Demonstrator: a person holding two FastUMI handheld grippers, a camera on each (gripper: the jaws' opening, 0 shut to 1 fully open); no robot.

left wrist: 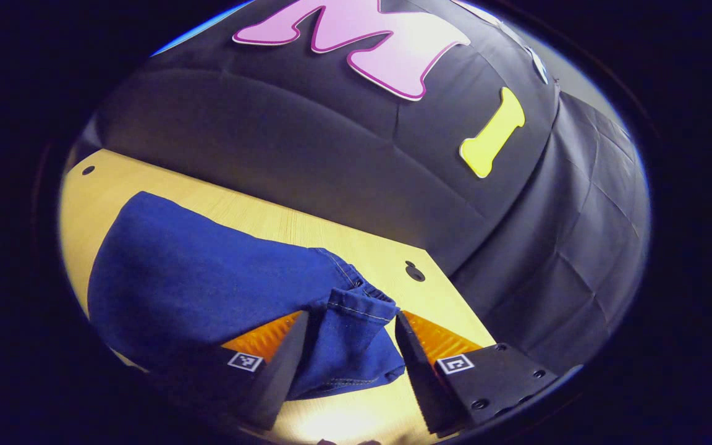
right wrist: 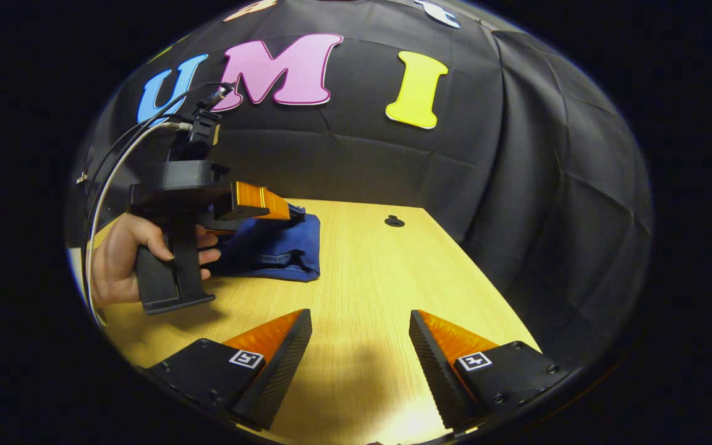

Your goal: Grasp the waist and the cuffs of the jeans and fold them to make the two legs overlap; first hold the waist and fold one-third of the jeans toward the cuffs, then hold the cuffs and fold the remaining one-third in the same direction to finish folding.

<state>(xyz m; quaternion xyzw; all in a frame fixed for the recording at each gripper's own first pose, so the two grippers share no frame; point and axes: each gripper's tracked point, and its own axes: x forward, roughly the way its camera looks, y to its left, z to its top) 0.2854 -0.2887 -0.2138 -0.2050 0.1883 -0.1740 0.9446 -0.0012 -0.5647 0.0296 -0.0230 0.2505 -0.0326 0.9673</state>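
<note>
The jeans (left wrist: 207,290) are lying bundled on the tabletop (left wrist: 356,247), their stitched hem sitting between the left gripper (left wrist: 348,346)'s wide-spread fingers without being pinched. The right gripper (right wrist: 361,355) is hovering over bare wood to the right, fingers wide and holding nothing. A hand (right wrist: 118,259) is gripping the left gripper's handle beside the jeans, and a round hole (right wrist: 394,221) is showing near the far wall.

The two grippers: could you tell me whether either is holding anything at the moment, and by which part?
Nothing is held. The left gripper is open astride a stitched edge of the jeans; the right gripper is open above the table.
</note>
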